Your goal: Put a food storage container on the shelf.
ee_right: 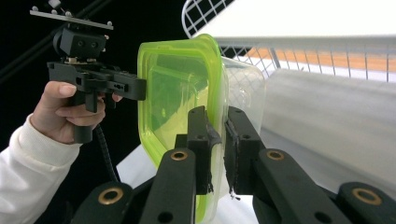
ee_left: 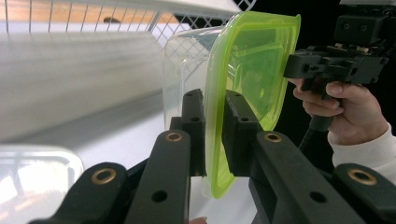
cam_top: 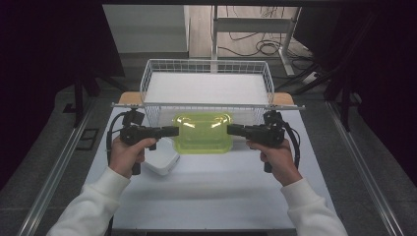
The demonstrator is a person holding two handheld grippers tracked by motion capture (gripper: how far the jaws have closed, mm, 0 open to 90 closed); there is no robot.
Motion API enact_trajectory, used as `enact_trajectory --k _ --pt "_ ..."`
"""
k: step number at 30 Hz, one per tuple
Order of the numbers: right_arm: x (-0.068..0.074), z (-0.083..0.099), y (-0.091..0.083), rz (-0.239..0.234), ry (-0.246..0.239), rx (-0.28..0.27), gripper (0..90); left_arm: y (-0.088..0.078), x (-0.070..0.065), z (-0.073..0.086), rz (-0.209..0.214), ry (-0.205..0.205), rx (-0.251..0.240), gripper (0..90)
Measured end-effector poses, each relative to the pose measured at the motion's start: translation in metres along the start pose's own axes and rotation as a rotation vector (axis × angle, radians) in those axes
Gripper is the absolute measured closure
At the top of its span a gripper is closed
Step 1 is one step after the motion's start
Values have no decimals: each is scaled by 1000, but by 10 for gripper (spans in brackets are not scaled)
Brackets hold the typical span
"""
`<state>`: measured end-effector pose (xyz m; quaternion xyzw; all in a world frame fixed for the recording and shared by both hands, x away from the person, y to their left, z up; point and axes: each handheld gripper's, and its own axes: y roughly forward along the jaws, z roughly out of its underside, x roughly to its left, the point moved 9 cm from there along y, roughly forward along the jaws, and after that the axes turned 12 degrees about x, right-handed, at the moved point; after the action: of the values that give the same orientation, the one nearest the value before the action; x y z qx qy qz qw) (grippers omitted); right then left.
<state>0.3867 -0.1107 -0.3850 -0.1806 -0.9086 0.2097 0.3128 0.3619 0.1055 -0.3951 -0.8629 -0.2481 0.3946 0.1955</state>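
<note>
Both grippers are on the box at once. The left gripper (cam_top: pixel 173 131) has its jaws clamped over one end rim of the clear food container with the green lid (cam_top: pixel 203 132), and the right gripper (cam_top: pixel 232 130) is clamped on the opposite end rim. The container hangs between the two sets of fingertips, lid up, just in front of the near wall of the white wire basket (cam_top: pixel 147 77).

In the left gripper view, the rim edge of the green lid (ee_left: pixel 247 70) is sandwiched between the pads, with the clear tub (ee_left: pixel 187 60) bulging out beyond them. The right gripper view gives the mirror picture: lid lip (ee_right: pixel 177 93) pinched, tub (ee_right: pixel 245 93) on the far side of the fingers, and the basket wire (ee_right: pixel 205 14) above and beyond.

To my eye this is a carry into the basket. To do it well, keep both hands level with each other so the box doesn't tilt or twist on those thin rim grips. The bottom needs to be above the basket's front rail before going forward. Don't pull the hands apart, or the lid lip could slip out. A second container with a white lid (cam_top: pixel 161 160) sits on the table beside and below the left fingers, well out of the way.
</note>
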Motion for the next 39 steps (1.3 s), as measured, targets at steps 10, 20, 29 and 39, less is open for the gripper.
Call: enact_trajectory --k 10,20,29,39 --pt "-4 -26 -3 11 -9 -16 808 -5 4 -26 -14 31 -14 804" --pt "-15 -49 -5 21 -5 -24 808 -4 10 -53 -14 36 -10 804" --pt "-28 -68 -8 35 0 -35 808 0 14 -74 -7 31 -4 804" --pt "-36 -83 -9 44 3 -46 807 1 20 -94 -5 35 7 804"
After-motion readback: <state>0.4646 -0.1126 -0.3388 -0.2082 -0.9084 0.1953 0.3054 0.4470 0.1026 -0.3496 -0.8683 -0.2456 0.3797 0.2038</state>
